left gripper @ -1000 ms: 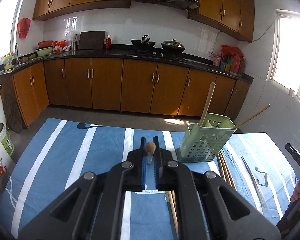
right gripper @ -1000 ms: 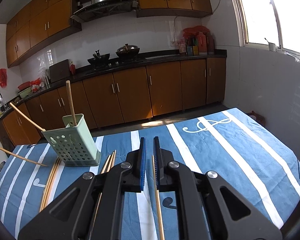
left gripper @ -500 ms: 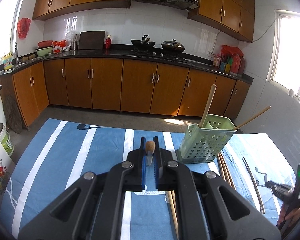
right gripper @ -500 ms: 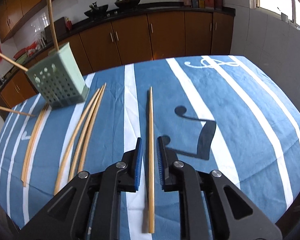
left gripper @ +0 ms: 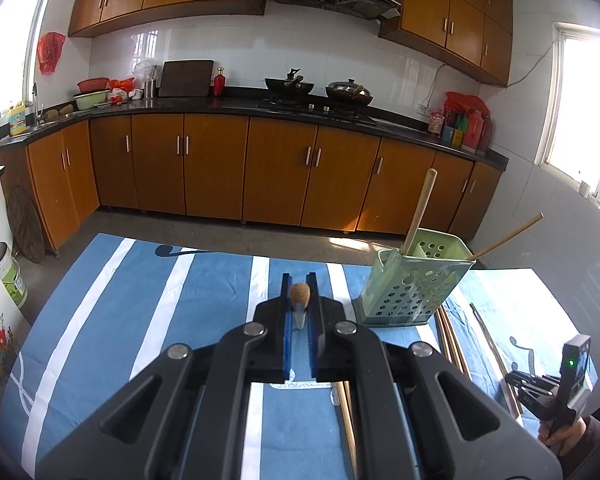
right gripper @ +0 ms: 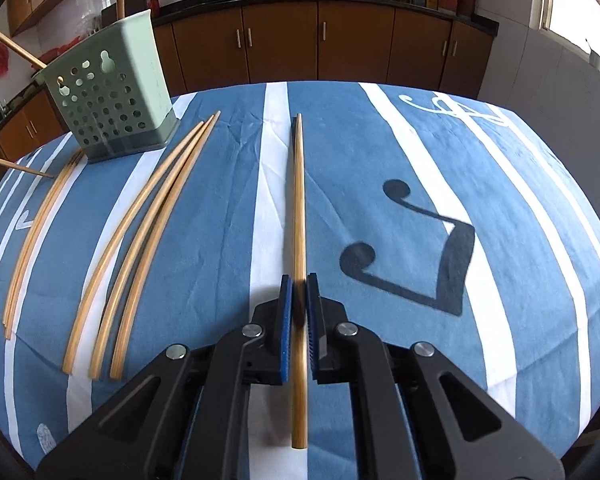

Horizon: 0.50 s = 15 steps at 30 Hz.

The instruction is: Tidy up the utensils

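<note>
Here, the left gripper (left gripper: 300, 294) is clenched on a brown-tipped utensil (left gripper: 300, 293) whose rounded end sticks up between the blue pads (left gripper: 287, 320), above the blue striped cloth (left gripper: 140, 300). Ahead and to its right stands the green holder (left gripper: 414, 284), with two sticks (left gripper: 419, 210) leaning out of its top. More chopsticks lie on the cloth just right of the holder's base.

The right gripper (right gripper: 299, 282) is down at the cloth, its jaws set narrowly on either side of a single chopstick (right gripper: 299, 200) that runs straight ahead from under it; I cannot tell whether the pads actually pinch it. Left of that gripper, three chopsticks (right gripper: 148, 232) lie side by side, and farther left another bundle (right gripper: 36, 236) lies near the cloth's edge. The holder (right gripper: 108, 92) sits ahead and well to the left, at the far tips of those sticks. To the gripper's right the cloth shows a black music note (right gripper: 420, 256).
</note>
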Each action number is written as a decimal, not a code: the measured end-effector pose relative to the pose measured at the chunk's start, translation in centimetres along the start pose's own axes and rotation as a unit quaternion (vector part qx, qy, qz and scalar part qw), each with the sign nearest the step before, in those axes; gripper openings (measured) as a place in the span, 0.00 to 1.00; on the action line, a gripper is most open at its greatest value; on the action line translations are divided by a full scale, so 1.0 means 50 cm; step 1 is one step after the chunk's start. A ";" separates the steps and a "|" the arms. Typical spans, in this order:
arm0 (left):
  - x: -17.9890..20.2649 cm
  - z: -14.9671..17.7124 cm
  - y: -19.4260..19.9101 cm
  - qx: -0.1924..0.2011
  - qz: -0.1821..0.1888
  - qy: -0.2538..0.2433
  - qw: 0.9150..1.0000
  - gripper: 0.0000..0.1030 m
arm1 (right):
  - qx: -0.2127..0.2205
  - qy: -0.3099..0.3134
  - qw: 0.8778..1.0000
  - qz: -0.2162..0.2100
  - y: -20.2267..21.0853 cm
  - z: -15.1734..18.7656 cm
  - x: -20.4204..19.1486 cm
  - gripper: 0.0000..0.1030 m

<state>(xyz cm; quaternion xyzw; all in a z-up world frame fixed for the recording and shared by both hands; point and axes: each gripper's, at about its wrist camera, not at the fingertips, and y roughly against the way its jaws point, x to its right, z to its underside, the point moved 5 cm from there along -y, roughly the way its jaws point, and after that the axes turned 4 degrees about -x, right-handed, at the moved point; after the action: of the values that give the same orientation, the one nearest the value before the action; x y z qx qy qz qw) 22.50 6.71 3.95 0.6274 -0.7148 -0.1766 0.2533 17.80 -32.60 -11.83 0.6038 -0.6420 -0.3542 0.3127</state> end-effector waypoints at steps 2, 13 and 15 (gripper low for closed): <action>0.000 0.001 0.001 0.000 -0.001 0.002 1.000 0.07 | 0.000 -0.004 1.000 -0.001 -0.010 -0.014 0.003 0.08; 0.001 -0.002 0.001 0.002 0.000 0.002 1.000 0.07 | -0.005 -0.017 1.000 -0.018 0.030 0.051 0.015 0.08; -0.001 -0.002 0.002 0.001 0.000 0.006 1.000 0.07 | 0.004 -0.020 1.000 -0.015 0.043 0.045 0.021 0.08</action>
<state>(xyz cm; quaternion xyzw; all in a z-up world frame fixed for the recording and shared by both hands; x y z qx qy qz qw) 22.50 6.77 4.07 0.6287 -0.7135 -0.1725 0.2566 14.66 -33.43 -11.33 0.6074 -0.6406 -0.3678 0.2922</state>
